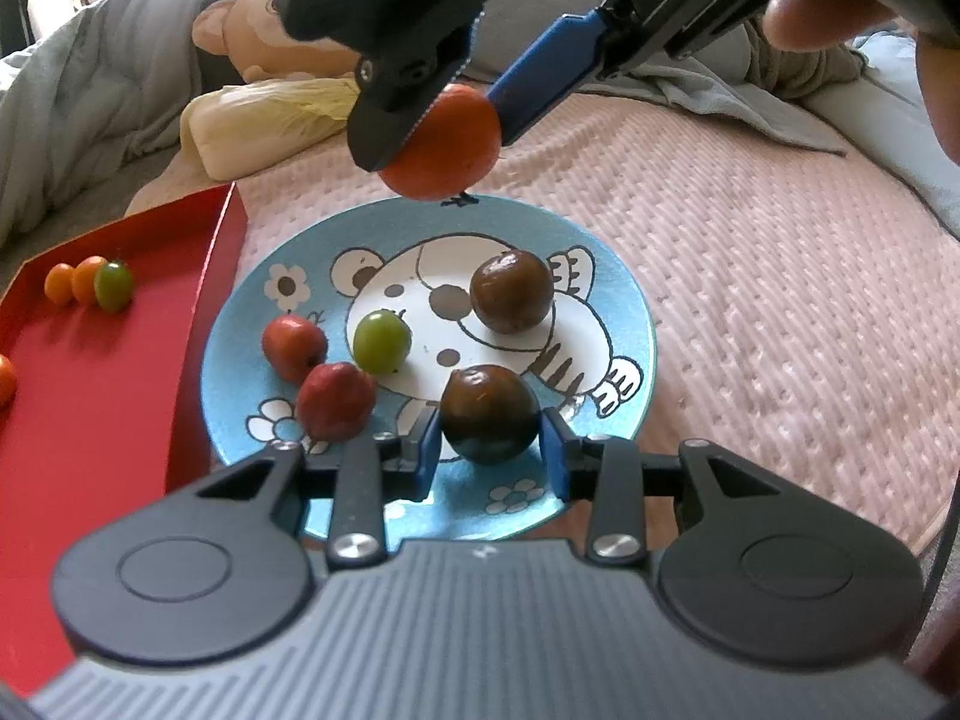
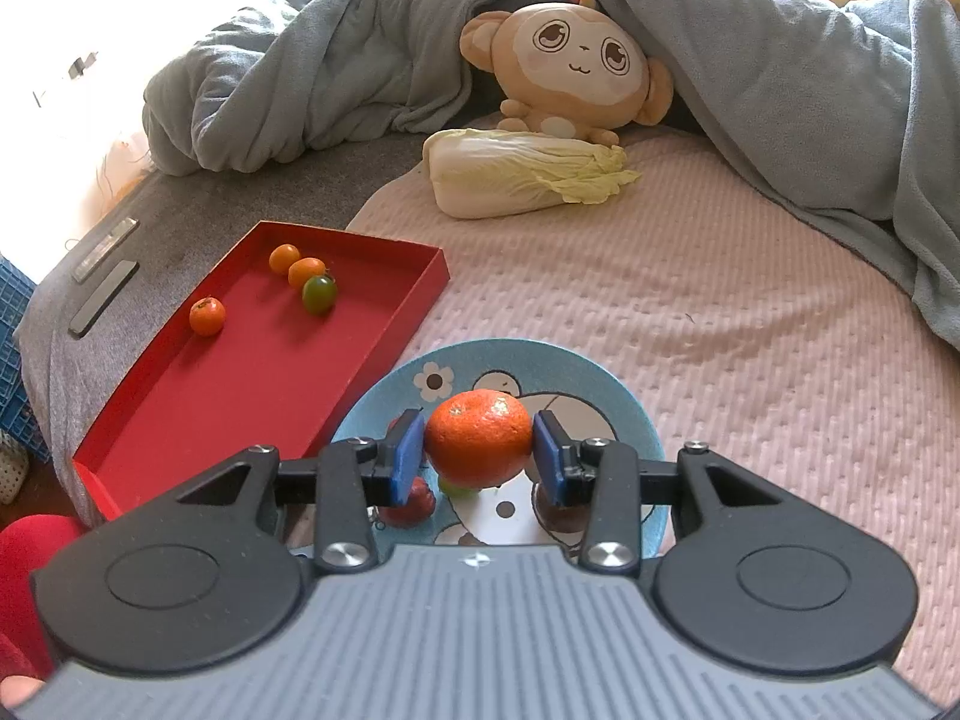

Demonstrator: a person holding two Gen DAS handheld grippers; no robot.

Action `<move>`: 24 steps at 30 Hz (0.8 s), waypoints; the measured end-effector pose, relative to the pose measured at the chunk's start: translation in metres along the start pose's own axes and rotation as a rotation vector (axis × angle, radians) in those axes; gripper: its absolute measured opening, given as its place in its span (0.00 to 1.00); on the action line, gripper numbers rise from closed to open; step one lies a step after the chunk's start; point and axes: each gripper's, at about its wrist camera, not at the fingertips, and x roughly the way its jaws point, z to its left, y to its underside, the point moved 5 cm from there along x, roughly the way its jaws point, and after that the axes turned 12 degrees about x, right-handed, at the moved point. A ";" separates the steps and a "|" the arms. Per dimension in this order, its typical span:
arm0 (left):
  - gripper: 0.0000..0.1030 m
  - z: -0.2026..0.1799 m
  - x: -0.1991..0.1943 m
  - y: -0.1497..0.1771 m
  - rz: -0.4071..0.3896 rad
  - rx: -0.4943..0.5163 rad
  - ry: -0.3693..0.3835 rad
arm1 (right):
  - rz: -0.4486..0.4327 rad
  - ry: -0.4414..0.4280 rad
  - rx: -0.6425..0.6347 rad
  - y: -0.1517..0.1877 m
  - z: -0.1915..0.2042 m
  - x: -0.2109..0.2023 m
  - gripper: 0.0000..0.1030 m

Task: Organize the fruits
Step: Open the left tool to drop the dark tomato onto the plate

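The scene was a bed covered by a pink textured mat (image 2: 720, 312), with a rumpled grey blanket (image 2: 312, 78) behind it, a plush monkey (image 2: 570, 60) and a cabbage (image 2: 516, 174) lying with its long axis across the view, leaves to the right. A blue cartoon plate (image 1: 624, 324) sat on the mat, just beside a red tray (image 2: 252, 360).

The right hand-held gripper (image 2: 478, 450) clamped an orange (image 2: 478, 447) above the plate, stem end tilted up. The left hand-held gripper (image 1: 489, 441) stood wide, its pads either side of a brown fruit (image 1: 489, 414) without touching it.

On the plate lay another brown fruit (image 1: 511, 291), a green one (image 1: 381, 341) and two red ones (image 1: 294, 347). The tray held three small oranges (image 2: 207, 316) and a green tomato (image 2: 318, 294).
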 end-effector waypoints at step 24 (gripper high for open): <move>0.64 0.002 -0.023 -0.004 -0.065 0.011 -0.018 | 0.007 0.013 0.013 -0.001 -0.005 0.005 0.44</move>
